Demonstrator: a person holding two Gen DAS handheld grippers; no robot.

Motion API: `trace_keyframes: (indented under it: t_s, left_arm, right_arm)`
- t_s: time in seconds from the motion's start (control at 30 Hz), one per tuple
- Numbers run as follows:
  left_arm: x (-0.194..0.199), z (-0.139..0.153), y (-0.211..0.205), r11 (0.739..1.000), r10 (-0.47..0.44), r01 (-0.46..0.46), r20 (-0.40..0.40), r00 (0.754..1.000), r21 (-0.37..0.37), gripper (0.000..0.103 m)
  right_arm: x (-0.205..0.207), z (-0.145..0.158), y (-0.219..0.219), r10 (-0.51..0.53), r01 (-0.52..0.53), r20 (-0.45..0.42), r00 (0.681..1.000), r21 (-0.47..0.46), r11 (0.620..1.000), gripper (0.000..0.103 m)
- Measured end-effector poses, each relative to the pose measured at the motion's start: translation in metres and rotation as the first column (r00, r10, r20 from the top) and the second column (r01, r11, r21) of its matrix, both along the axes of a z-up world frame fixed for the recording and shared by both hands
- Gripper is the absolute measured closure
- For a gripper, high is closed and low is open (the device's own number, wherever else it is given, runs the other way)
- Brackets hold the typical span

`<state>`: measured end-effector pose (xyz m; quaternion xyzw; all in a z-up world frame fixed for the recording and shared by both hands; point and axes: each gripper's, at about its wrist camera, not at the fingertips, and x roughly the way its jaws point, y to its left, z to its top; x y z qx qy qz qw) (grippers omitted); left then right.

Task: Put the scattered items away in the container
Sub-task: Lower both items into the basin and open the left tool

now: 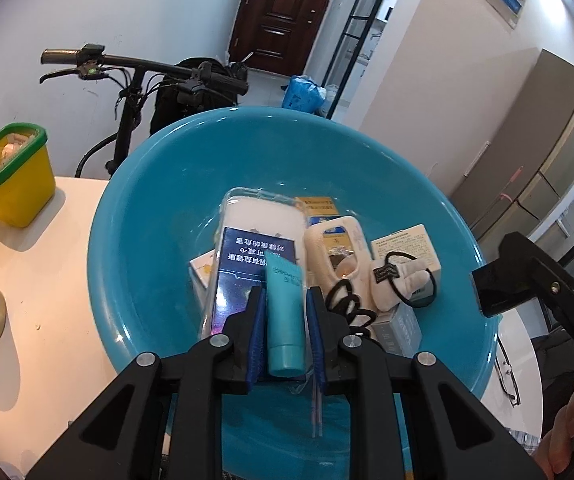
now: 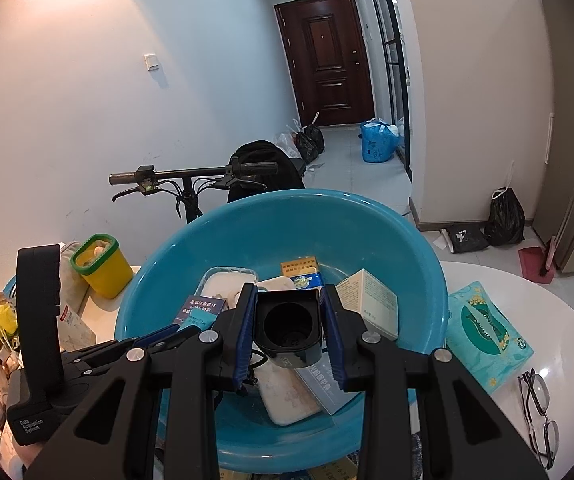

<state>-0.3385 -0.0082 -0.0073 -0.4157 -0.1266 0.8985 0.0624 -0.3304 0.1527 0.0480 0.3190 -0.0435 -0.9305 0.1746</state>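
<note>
A big blue basin (image 1: pixel 135 216) (image 2: pixel 419 264) on the white table holds several items: a dark blue box (image 1: pixel 243 276), a clear phone case (image 1: pixel 263 212), a cream case (image 1: pixel 335 248), black hair ties (image 1: pixel 347 300) and a white box (image 1: pixel 407 244) (image 2: pixel 371 300). My left gripper (image 1: pixel 285 296) is shut on a teal tube (image 1: pixel 285 316), held over the basin. My right gripper (image 2: pixel 289 294) is shut on a black square cup-like cap (image 2: pixel 289 326), held over the basin. The right gripper also shows at the left wrist view's right edge.
A yellow bin with a green rim (image 1: pixel 13 174) (image 2: pixel 101 266) stands at the basin's left. A teal tissue pack (image 2: pixel 487 332) and glasses (image 2: pixel 539 412) lie on the table at the right. A bicycle (image 1: pixel 139 76) stands behind the table.
</note>
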Motion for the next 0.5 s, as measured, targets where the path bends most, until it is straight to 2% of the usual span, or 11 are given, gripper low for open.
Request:
trace_keyframes:
  t_s: [0.07, 0.1, 0.2, 0.23, 0.33, 0.47, 0.5]
  left_arm:
    - [0.001, 0.001, 0.001, 1.0, -0.006, 0.006, -0.002, 1.0, 0.007, 0.081]
    - [0.001, 0.002, 0.001, 1.0, -0.006, 0.006, 0.0, 1.0, 0.014, 0.077]
    - [0.005, 0.009, -0.002, 0.999, -0.006, 0.007, -0.029, 1.0, 0.048, 0.049]
    - [0.008, 0.014, -0.003, 0.999, 0.001, 0.002, -0.054, 0.999, 0.051, 0.043]
    - [0.018, 0.03, -0.006, 0.999, 0.023, -0.019, -0.12, 0.993, 0.04, 0.035]
    - [0.034, 0.056, -0.01, 0.999, 0.051, -0.048, -0.214, 0.975, 0.019, 0.031]
    - [0.039, 0.061, -0.011, 0.998, 0.055, -0.054, -0.235, 0.971, 0.009, 0.026]
  right_arm:
    - [0.0, 0.0, 0.0, 0.0, 0.0, 0.001, 1.0, 0.0, 1.0, 0.072]
    - [0.0, 0.0, 0.0, 0.001, -0.001, 0.0, 1.0, 0.001, 1.0, 0.072]
    - [0.0, 0.0, 0.0, -0.001, 0.001, 0.001, 1.0, 0.0, 1.0, 0.072]
    - [0.001, 0.0, 0.0, -0.001, 0.001, 0.001, 1.0, 0.001, 1.0, 0.072]
    - [0.001, -0.001, 0.0, 0.002, -0.002, 0.003, 1.0, 0.003, 1.0, 0.072]
    - [0.0, -0.004, -0.003, 0.01, -0.011, 0.015, 1.0, 0.01, 1.0, 0.072]
    - [0.0, -0.006, -0.004, 0.014, -0.014, 0.021, 1.0, 0.01, 1.0, 0.072]
